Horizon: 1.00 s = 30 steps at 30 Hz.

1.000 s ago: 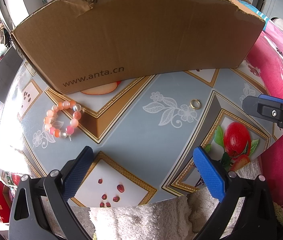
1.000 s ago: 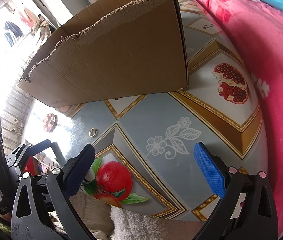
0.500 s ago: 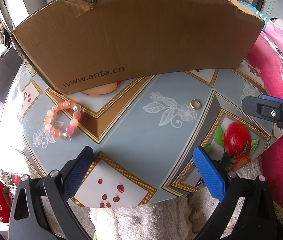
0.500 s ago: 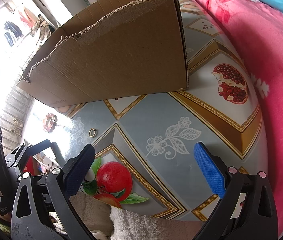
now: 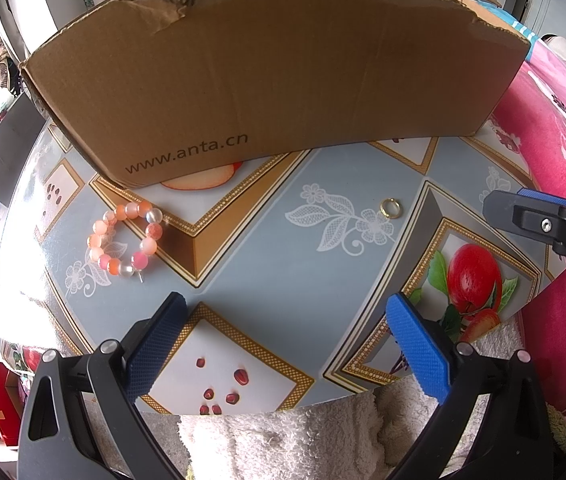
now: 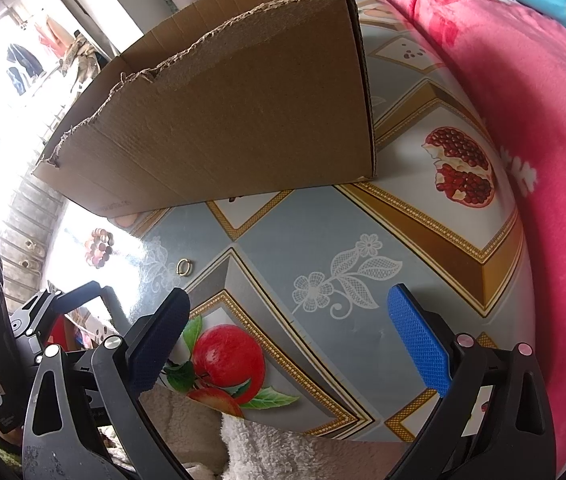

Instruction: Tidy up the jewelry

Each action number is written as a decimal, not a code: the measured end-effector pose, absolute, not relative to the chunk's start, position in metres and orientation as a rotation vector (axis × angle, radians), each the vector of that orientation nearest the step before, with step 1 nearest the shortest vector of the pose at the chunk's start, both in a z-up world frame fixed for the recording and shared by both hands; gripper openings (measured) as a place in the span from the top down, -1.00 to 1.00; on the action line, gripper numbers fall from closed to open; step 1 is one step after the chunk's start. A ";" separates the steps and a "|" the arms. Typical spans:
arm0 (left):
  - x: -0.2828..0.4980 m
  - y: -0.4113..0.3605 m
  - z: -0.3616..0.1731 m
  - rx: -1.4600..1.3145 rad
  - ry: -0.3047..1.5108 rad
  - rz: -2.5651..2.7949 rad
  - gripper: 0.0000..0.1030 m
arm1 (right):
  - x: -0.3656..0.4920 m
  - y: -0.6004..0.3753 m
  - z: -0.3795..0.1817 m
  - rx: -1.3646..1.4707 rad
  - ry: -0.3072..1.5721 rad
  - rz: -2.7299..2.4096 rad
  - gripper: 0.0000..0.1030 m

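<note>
Nothing seems sorted yet: the bracelet (image 5: 125, 239) and the ring (image 5: 390, 208) lie before the box (image 5: 283, 80), both claws spread apart, empty.

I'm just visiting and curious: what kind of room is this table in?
Most likely a lived-in home, perhaps a bedroom. A pink floral blanket lies beside the fruit-patterned tablecloth, clothes hang by the bright window, and a torn cardboard box sits on the table.

A fruit-patterned tablecloth (image 5: 267, 240) covers the table; pink bedding (image 6: 543, 128) lies right, and bright daylight floods from the far left.
</note>
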<state>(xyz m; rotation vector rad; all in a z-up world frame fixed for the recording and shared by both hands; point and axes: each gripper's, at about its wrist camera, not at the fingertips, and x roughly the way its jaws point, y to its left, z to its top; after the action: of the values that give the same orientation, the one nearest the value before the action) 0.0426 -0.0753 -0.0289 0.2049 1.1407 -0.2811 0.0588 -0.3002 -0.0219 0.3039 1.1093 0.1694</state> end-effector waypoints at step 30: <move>0.043 -0.076 -0.030 0.212 1.152 -0.291 -0.90 | 0.056 -0.300 -0.020 0.292 1.103 0.159 -0.85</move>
<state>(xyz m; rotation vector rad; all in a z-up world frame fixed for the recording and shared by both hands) 0.0434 -0.0761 -0.0301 0.2123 1.1520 -0.2905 0.0557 -0.2999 -0.0198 0.2917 1.1026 0.1592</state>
